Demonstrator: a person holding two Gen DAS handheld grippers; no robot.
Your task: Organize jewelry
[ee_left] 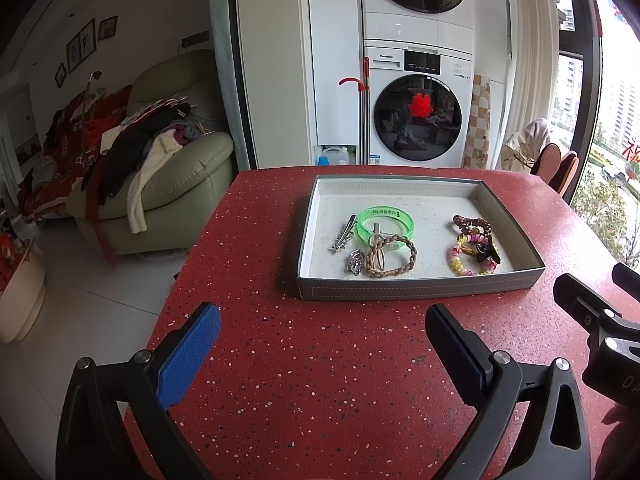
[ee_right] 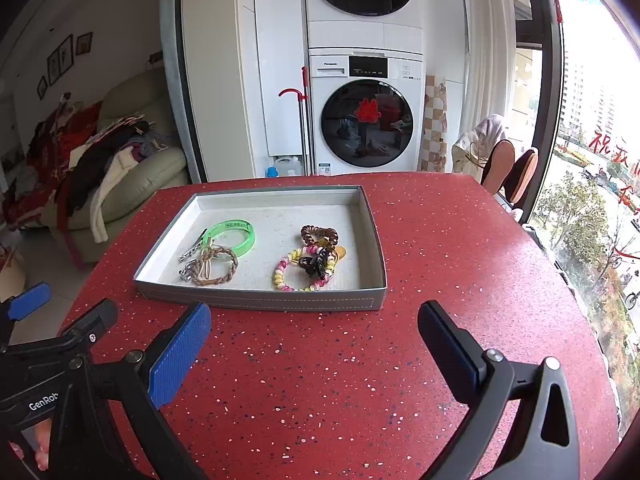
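A grey tray (ee_left: 416,289) with a white lining stands on the red speckled table; it also shows in the right wrist view (ee_right: 260,303). On its left lie a green bangle (ee_left: 406,220), a braided tan bracelet (ee_left: 408,262), a silver hair clip (ee_left: 343,236) and a small silver charm (ee_left: 354,262). On its right lie a pink-yellow spiral hair tie (ee_left: 460,265), a brown spiral tie (ee_left: 472,222) and a black claw clip (ee_right: 316,261). My left gripper (ee_left: 322,338) is open and empty in front of the tray. My right gripper (ee_right: 314,334) is open and empty, also in front of it.
The red table (ee_left: 320,380) ends at its left edge over a white tiled floor. A green sofa (ee_left: 180,184) piled with clothes stands at the left. Stacked washing machines (ee_left: 418,116) stand behind the table. Chairs (ee_right: 510,172) and a window are at the right.
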